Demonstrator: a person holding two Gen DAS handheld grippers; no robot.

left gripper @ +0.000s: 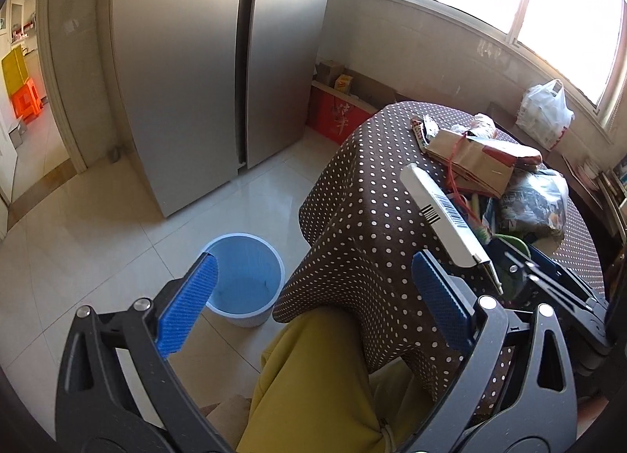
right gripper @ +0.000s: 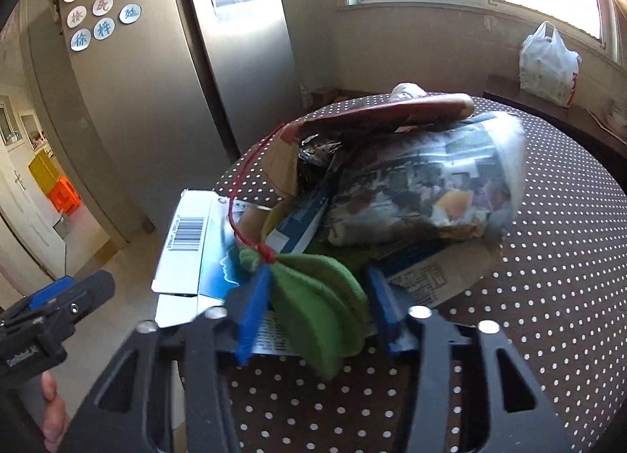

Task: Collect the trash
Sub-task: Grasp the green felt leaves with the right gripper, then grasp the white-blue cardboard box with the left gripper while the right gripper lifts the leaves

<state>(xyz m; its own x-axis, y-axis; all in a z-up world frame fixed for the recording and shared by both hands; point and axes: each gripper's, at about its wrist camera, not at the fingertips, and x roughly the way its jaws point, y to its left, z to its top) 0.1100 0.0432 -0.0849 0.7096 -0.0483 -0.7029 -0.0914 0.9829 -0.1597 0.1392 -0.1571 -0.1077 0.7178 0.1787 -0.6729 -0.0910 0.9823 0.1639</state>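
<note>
A heap of trash lies on the polka-dot table: a crumpled newspaper, a brown paper bag with a red cord, a white barcoded box and a green padded cloth piece. My right gripper is shut on the green cloth piece at the pile's near edge, its blue pads pressing both sides. My left gripper is open and holds nothing, hanging over the table's draped edge. A light blue bin stands on the floor just beyond its left pad.
A steel fridge stands behind the bin, with a doorway to its left. A white plastic bag sits on the bench under the window. A leg in yellow trousers is under the tablecloth. Pale floor tiles surround the bin.
</note>
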